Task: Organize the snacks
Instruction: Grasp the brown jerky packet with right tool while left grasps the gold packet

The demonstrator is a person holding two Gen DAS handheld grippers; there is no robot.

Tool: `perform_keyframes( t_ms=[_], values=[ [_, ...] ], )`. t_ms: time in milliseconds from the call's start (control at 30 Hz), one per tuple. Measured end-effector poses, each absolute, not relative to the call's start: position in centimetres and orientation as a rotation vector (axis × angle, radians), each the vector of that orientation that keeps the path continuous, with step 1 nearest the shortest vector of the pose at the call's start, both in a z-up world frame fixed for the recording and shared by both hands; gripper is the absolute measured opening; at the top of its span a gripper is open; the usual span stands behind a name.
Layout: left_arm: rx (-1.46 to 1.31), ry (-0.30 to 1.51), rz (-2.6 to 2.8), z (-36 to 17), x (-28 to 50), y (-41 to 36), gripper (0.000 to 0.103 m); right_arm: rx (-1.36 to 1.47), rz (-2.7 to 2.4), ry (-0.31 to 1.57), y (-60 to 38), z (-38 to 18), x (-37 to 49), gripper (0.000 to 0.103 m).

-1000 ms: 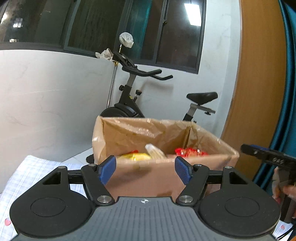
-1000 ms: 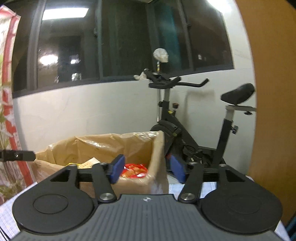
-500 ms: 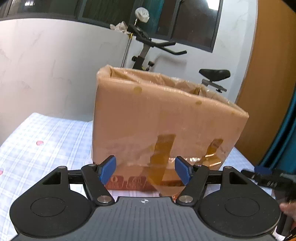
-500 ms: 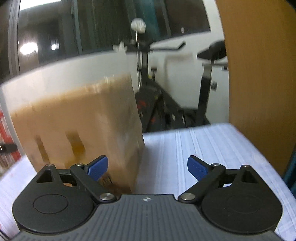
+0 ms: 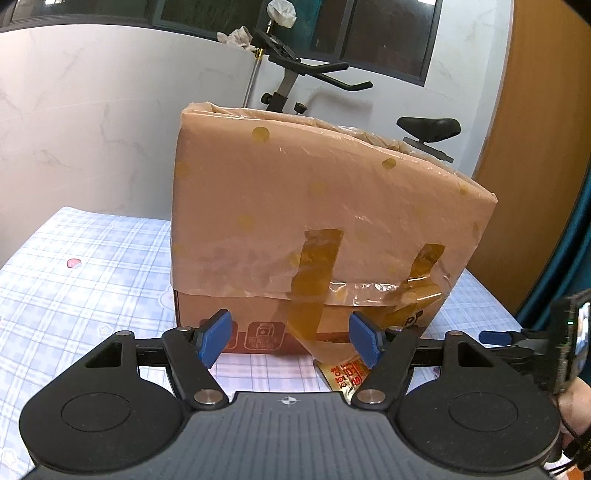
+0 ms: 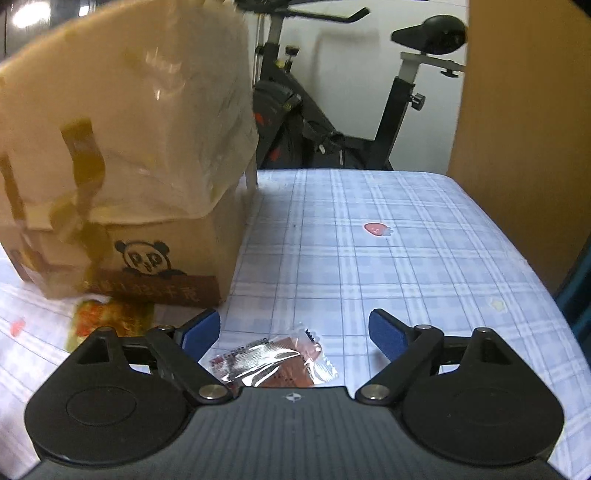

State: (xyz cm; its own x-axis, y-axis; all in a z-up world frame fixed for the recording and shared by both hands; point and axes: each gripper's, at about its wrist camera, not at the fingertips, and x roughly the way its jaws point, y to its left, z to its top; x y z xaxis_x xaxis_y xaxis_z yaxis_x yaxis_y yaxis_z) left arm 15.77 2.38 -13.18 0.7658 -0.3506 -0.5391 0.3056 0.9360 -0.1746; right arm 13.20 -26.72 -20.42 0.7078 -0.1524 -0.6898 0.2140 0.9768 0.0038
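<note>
Brown cardboard fills both views: the box (image 5: 325, 221), lined with a plastic bag, is stood on the checked tablecloth (image 6: 369, 240). The left gripper (image 5: 290, 341) is held open and empty before the box's base, where a gold snack packet (image 5: 345, 373) is seen. The right gripper (image 6: 293, 332), its jaws just closed a little, is held open over a silver snack sachet (image 6: 273, 363), untouched, on the cloth.

A black exercise bike (image 5: 295, 70) stands against the white marble-look wall (image 5: 92, 129), under dark windows (image 5: 388, 33); a wooden panel (image 5: 535, 147) rises rightward.
</note>
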Motion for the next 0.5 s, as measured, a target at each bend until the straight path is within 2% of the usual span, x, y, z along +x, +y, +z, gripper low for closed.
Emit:
perform_keyframes(
  t_ms=[167, 500],
  values=[
    [-0.085, 0.609, -0.347, -13.4, 15.5, 2.6, 0.072, 0.018, -0.196, 0.826, -26.1, -22.2, 14.3, 0.091],
    [-0.107, 0.634, -0.346, -14.4, 15.4, 2.9, 0.072, 0.098, -0.2, 0.833, -27.2, -22.5, 10.4, 0.094]
  ],
)
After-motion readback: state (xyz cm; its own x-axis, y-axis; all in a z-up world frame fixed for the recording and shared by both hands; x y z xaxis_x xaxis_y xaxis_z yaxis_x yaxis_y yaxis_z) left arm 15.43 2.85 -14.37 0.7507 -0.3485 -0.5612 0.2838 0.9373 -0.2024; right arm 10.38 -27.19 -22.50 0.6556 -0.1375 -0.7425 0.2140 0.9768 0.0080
